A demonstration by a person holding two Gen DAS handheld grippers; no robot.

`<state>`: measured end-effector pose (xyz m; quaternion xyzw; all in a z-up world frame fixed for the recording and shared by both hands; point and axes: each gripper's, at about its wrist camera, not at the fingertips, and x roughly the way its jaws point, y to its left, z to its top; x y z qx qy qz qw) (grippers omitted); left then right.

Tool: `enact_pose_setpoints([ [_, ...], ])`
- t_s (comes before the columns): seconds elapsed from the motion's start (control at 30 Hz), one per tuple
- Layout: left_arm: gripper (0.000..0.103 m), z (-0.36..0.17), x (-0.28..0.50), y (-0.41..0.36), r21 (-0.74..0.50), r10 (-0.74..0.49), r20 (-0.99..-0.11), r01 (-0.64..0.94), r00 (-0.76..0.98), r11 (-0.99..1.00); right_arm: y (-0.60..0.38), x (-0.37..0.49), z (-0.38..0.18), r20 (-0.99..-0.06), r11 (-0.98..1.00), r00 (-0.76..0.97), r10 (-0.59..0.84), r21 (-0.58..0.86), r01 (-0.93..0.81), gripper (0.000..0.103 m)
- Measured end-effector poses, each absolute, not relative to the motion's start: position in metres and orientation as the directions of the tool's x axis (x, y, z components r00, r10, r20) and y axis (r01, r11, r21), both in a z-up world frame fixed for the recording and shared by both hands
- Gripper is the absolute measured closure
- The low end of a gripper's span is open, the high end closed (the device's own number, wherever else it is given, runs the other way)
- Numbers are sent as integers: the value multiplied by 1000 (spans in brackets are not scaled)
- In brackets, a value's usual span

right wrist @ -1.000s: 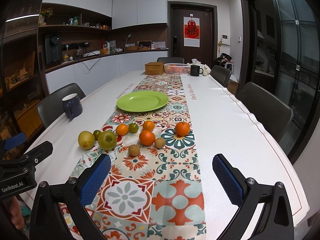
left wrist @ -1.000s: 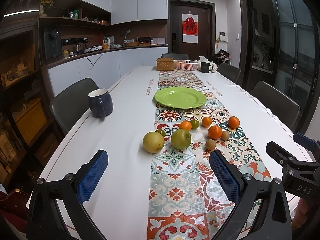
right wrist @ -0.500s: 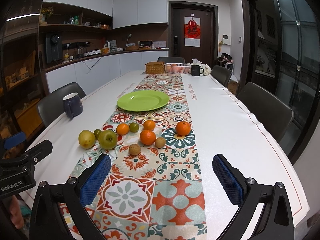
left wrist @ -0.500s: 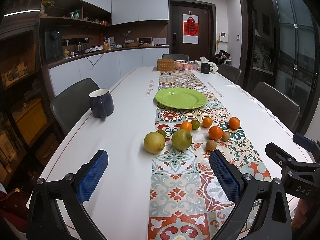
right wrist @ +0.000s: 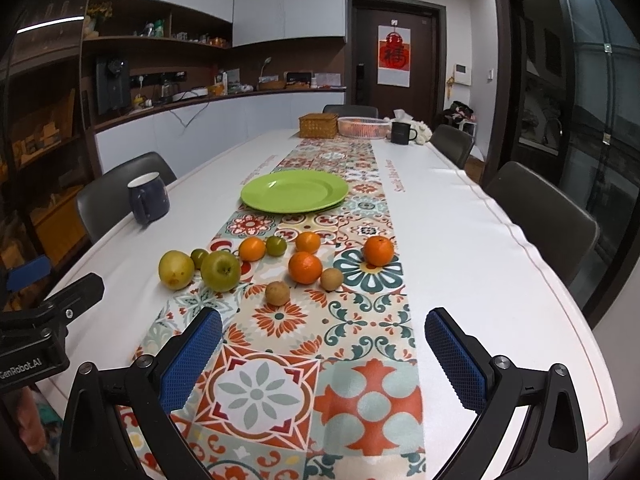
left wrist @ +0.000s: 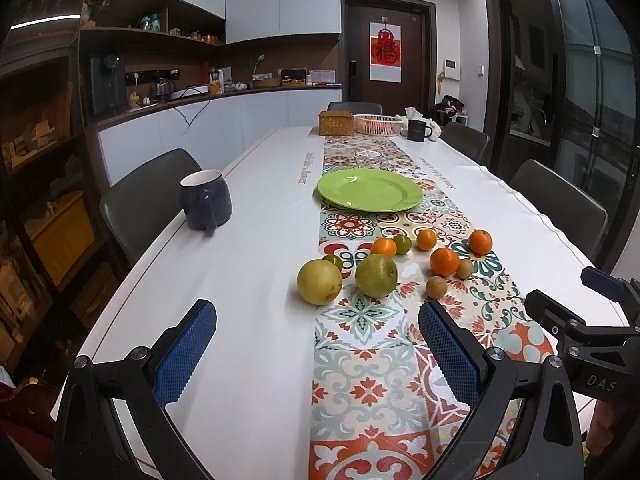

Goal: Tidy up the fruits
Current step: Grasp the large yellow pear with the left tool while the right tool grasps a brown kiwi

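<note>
Green plate (left wrist: 370, 190) is seen bare; all fruit (right wrist: 305, 267) is left loose on the tabletop (right wrist: 460, 240). Left gripper (left wrist: 316, 344) and right gripper (right wrist: 323, 354) are held released, nothing grasped.

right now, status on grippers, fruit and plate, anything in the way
Left gripper open, right gripper open, both empty. Fruit loose on runner, none on plate. Path to plate clear; mug off to left.

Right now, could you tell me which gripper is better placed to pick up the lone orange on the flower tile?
Probably the right gripper: the orange sits just ahead of its open jaws, slightly right of centre. From the left gripper, also open, it lies far right, beyond other fruit.
</note>
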<state>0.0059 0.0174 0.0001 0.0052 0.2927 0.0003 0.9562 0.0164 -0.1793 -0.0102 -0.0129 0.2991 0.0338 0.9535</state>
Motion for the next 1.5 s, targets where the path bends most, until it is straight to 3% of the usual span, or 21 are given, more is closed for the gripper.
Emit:
enact_pose_setpoints([
  [0.4, 6, -21, 52, 32, 28, 16, -610, 1, 792, 1000, -160, 68, -25, -642, 993, 762, 84, -10, -119, 1],
  [0.6, 13, -35, 81, 36, 13, -1, -653, 13, 758, 1000, -146, 98, -38, -683, 987, 721, 118, 1, -161, 8],
  [1.03, 27, -73, 136, 30, -7, -49, -741, 65, 670, 998, -139, 143, -79, -790, 981, 592, 159, 56, -188, 31],
  [1.2, 36, -81, 146, 27, -29, -77, -762, 84, 643, 996, -138, 151, -86, -804, 979, 571, 165, 65, -192, 38],
  [1.5, 52, -87, 158, 23, -38, -98, -780, 110, 618, 993, -137, 160, -92, -823, 976, 538, 181, 81, -204, 60],
])
